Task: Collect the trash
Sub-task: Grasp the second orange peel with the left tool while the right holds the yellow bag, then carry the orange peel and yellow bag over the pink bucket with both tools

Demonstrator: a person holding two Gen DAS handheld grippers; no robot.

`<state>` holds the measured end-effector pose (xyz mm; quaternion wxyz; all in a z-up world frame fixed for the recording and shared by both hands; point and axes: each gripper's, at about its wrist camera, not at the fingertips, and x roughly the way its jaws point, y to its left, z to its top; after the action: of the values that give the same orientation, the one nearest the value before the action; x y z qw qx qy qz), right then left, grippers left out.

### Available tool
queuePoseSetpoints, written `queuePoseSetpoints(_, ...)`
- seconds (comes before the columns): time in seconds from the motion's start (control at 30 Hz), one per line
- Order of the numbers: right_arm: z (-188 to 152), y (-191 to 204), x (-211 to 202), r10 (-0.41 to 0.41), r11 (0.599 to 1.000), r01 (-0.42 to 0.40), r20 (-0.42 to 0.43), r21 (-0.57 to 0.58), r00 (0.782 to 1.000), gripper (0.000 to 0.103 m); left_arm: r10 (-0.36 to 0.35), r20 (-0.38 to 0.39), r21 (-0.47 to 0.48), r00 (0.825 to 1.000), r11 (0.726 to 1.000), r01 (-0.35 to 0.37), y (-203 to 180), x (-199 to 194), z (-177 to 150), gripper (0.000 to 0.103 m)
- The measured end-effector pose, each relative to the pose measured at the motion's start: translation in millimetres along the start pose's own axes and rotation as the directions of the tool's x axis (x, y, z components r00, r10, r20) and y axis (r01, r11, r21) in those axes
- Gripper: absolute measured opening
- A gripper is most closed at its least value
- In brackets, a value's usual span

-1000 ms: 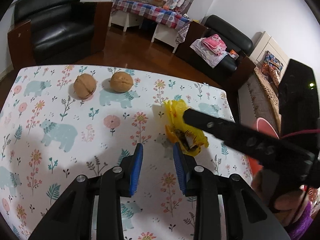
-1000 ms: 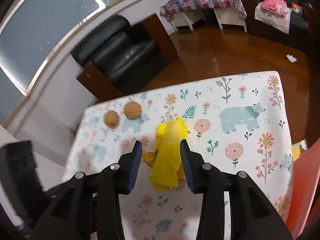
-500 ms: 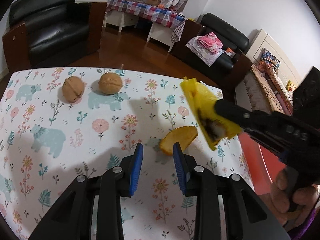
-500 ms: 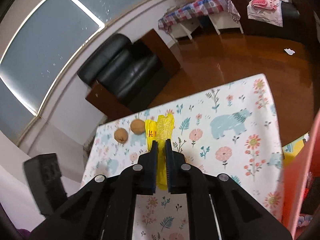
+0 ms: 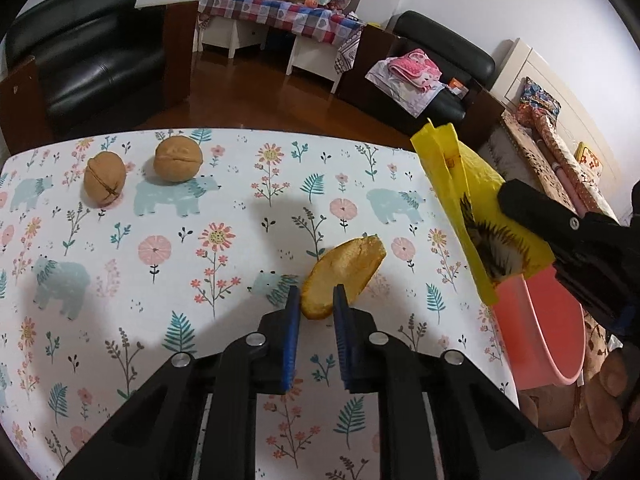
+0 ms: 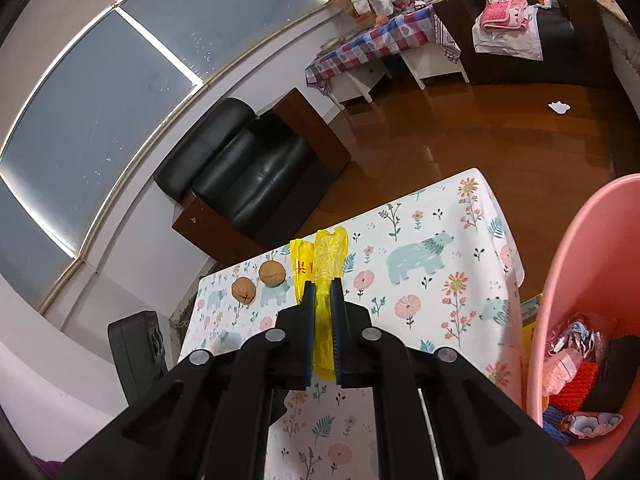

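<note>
**Yellow wrapper held over the bin's edge, orange peel between the left tongs**

The right tongs (image 6: 322, 294) are closed down tight on a yellow plastic wrapper (image 6: 326, 258). In the right wrist view the wrapper fills the narrow gap between the two blue pads, sticks out past their tips and hangs a little below them, clear of the table (image 6: 440, 280). In the left wrist view the same wrapper (image 5: 466, 196) hangs past the right edge of the table, with its lower corner just at the rim of the pink bin (image 5: 544, 332). The bin stands beside the table on that side; the right wrist view looks down into it (image 6: 568, 264) and shows crumpled wrappers and red, blue and black scraps lying at the bottom.

The left tongs (image 5: 316, 300) are partly open, their blue pads set a little apart. A piece of orange peel (image 5: 344, 268) lies on the floral tablecloth (image 5: 200, 280) with its near end between the two pad tips and the rest reaching away to the right. Whether the pads touch the peel cannot be told; the peel rests on the cloth.

Two walnuts (image 5: 136, 168) sit side by side near the far left of the table, well apart from both tongs. Behind the table are a black leather armchair (image 5: 88, 48) and a wooden floor (image 6: 480, 140).
</note>
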<state>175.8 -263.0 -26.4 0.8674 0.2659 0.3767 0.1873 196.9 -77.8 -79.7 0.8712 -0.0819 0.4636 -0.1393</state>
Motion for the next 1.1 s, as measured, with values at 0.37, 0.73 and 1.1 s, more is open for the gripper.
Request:
queuePoseSetpoints(0.37, -19, 2, -27, -0.010, 1.000, 0.010, 0.009, -0.019, 1.000, 0.008, 0.027, 0.066, -0.015, 0.997, 1.000, -0.026, -6, -43, -11, 0.011)
queuePoseSetpoints(0.73, -47, 4, -54, -0.015, 1.000, 0.015, 0.006, -0.023, 1.000, 0.008, 0.066, 0.096, 0.013, 0.993, 0.998, -0.067, -23, -84, -27, 0.011)
queuePoseSetpoints(1.1, -55, 2, -79, -0.019, 0.999, 0.020, 0.046, -0.029, 0.999, 0.008, 0.063, 0.131, 0.070, 0.989, 0.995, -0.072, -53, -106, -35, 0.011)
